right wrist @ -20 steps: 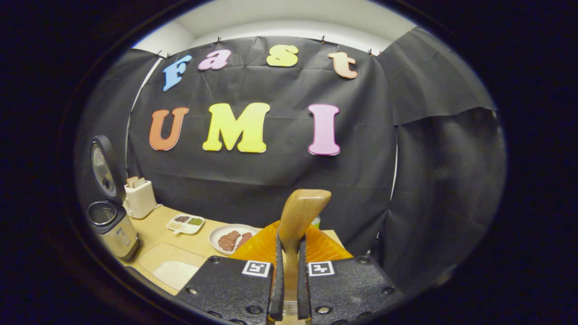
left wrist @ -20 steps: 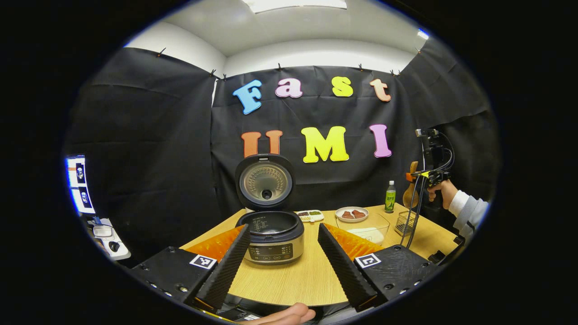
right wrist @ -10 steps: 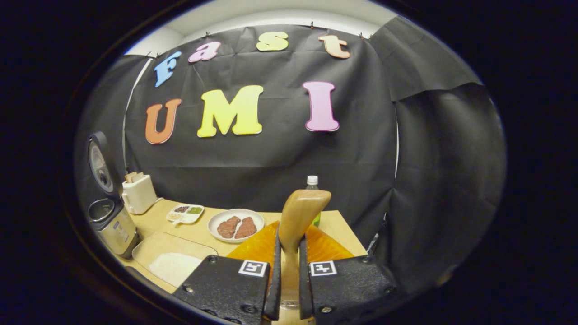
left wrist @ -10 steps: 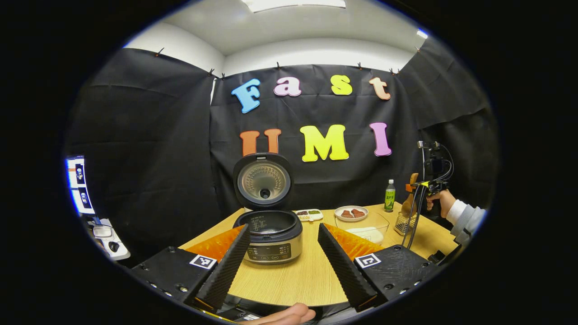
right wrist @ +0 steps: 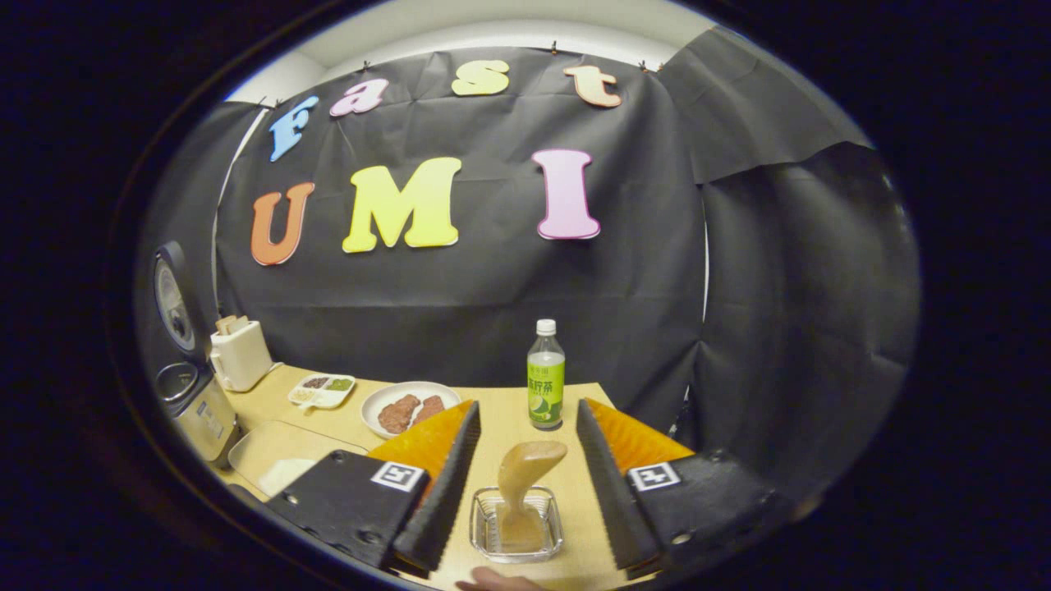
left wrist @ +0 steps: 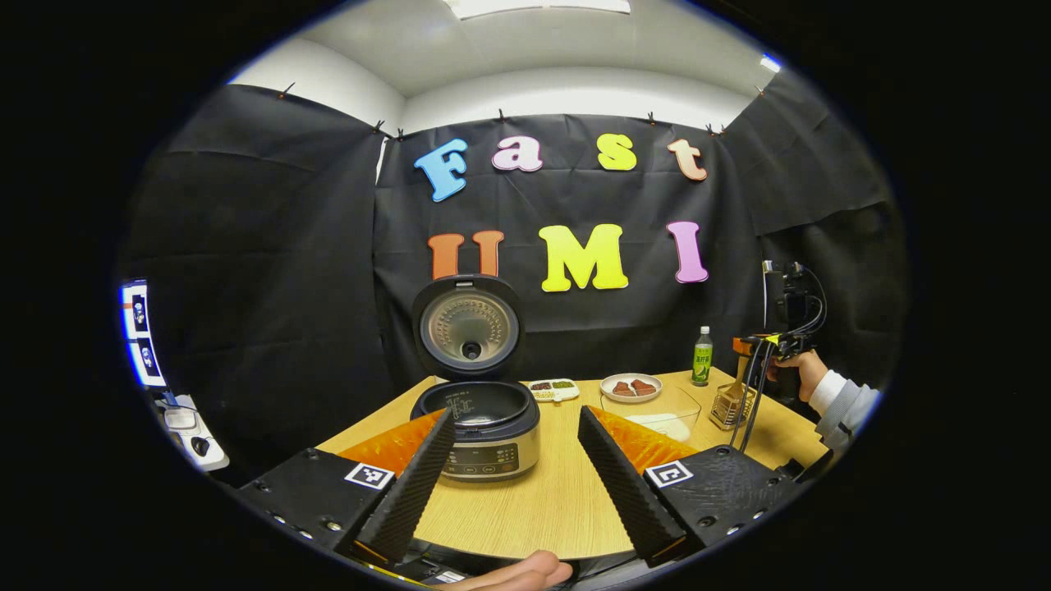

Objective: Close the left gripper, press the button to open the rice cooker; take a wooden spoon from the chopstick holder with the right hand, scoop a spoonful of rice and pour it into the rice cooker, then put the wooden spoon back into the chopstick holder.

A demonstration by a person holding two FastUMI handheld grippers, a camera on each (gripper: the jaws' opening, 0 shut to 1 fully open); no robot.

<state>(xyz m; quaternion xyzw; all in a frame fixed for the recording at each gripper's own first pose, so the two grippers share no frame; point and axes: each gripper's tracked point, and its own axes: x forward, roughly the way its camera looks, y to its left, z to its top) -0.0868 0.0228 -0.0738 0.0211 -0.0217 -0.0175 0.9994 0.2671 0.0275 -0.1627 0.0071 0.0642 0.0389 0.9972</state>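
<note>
The rice cooker (left wrist: 480, 431) stands on the table with its lid (left wrist: 468, 327) raised upright. My left gripper (left wrist: 516, 414) is open in front of it, holding nothing. In the right gripper view the wooden spoon (right wrist: 528, 466) stands in the clear chopstick holder (right wrist: 491, 538), bowl end up. My right gripper (right wrist: 528, 404) is open around it, fingers apart from the spoon on both sides. In the left gripper view the right gripper (left wrist: 776, 345), held by a hand (left wrist: 800, 371), hovers over the chopstick holder (left wrist: 727, 405) at the table's right end.
A glass bowl of rice (left wrist: 657, 413) sits right of the cooker. Behind it are a plate of meat (left wrist: 631, 386), a small divided dish (left wrist: 553, 388) and a green bottle (right wrist: 546, 373). A white box (right wrist: 238, 355) stands by the rice cooker (right wrist: 201, 404). Fingers (left wrist: 525, 570) show at the table's near edge.
The right gripper came down with the spoon, set it in the chopstick holder and opened, letting go. The left gripper stayed open and barely shifted.
</note>
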